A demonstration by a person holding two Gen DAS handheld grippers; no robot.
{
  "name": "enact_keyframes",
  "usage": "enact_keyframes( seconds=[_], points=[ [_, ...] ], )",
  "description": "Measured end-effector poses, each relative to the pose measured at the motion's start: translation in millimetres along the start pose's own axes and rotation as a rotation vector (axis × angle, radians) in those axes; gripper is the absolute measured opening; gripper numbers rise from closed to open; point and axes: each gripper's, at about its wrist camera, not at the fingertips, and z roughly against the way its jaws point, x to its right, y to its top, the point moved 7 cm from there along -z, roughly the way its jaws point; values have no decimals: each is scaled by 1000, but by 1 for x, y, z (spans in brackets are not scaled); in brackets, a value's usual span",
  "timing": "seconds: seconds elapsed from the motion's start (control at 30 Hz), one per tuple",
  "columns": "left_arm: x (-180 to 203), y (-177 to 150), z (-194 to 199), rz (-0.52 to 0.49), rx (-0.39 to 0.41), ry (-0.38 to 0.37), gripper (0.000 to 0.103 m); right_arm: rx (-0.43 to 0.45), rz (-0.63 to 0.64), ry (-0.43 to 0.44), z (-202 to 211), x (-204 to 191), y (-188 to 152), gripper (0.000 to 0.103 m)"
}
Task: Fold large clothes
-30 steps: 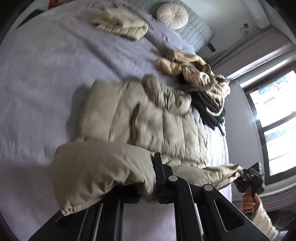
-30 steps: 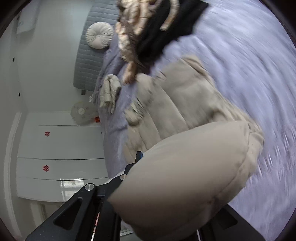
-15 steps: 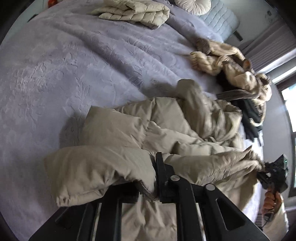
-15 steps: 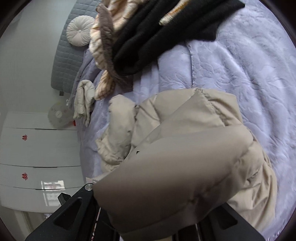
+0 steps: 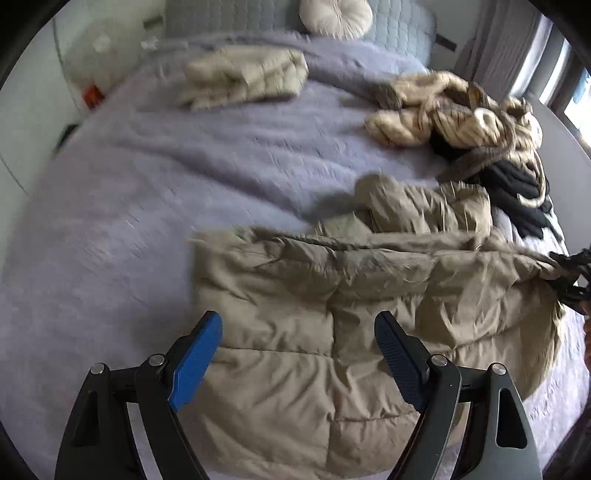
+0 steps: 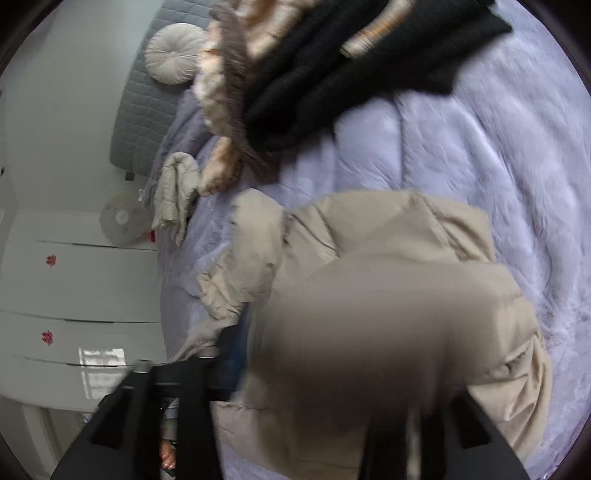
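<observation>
Right wrist: blurred puffer jacket (image 6: 388,332) hides opening right claw (image 6: 332,387); left claw (image 5: 299,354) opening wide, empty.

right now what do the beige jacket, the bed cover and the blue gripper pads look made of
Beige jacket: likely smooth matte nylon or polyester shell, padded; puffy stitched panels.
Bed cover: soft lavender fabric, seemingly plush; fuzzy embossed surface.
Pads: probably blue rubber or plastic; ribbed texture.

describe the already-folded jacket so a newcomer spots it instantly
Start at the grey quilted headboard with the round cream cushion. Just below it, on the lilac bedspread, lies the folded jacket: a neat pale-beige puffer bundle, unlike the tangled pile and the spread khaki coat.
</observation>
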Motion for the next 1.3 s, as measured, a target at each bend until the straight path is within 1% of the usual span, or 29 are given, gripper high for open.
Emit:
enact_keyframes(
  seconds=[0.03, 0.07, 0.1, 0.13, 0.17, 0.2, 0.23, 0.27, 0.33, 0.4, 0.47, 0.5, 0.53, 0.57, 0.67, 0.77, 0.83, 0.97, 1.07, 1.17, 1.3],
  points=[
    [-2, 3, 6, 14, 25, -2, 85, 19, 29, -6, 6, -8, 1, 67],
    [-3, 4, 10, 20, 42, -13, 83, 36, 64, -20, 12, -16, 1, 67],
    [-1, 5, 13, 23, 56, -34, 73, 48, 105, -40, 17, -24, 0, 67],
    [1, 4, 11, 14, 54, -48, 69, 51, 142, -60, 20, -30, -3, 63],
    [5, 3, 4, -6, 39, -48, 68, 44, 197, -79, 20, -37, -9, 54],
    [8, 2, -2, -23, 31, -43, 65, 23, 246, -104, 14, -42, -16, 23],
    [12, 0, -10, -42, 27, -33, 58, -1, 281, -135, 7, -44, -22, 8],
    [16, -2, -24, -63, 14, -10, 51, -30, 323, -177, -3, -43, -29, 8],
    [18, -5, -44, -63, 2, 44, 51, -43, 392, -273, -19, -37, -35, 8],
    [10, -5, -68, -43, 4, 103, 51, -7, 480, -408, -26, -26, -30, 8],
    [-1, -3, -85, -1, -1, 125, 51, 46, 527, -521, -23, -12, -14, 8],
    [-7, -2, -94, 22, -6, 123, 51, 64, 521, -535, -21, -4, -5, 8],
    [-10, -1, -100, 31, -11, 121, 51, 72, 500, -536, -19, 4, 4, 4],
    [-11, 1, -107, 31, -15, 125, 51, 78, 478, -547, -17, 12, 14, 3],
    [-6, 11, -124, -9, -4, 158, 51, 101, 410, -564, -18, 32, 36, 3],
    [-5, 19, -138, 11, -11, 153, 51, 87, 312, -543, -28, 51, 51, 3],
    [-4, 22, -147, 23, -5, 157, 51, 79, 268, -531, -39, 59, 57, 2],
    [1, 22, -160, 12, 6, 158, 51, 53, 283, -546, -56, 72, 61, 1],
    [-2, 22, -165, 36, 4, 139, 51, 60, 287, -552, -59, 73, 61, 1],
    [-6, 26, -158, 72, -12, 131, 52, 71, 307, -569, -53, 65, 60, 1],
    [-16, 29, -135, 109, -12, 165, 51, 111, 359, -609, -38, 46, 53, 3]
  ],
)
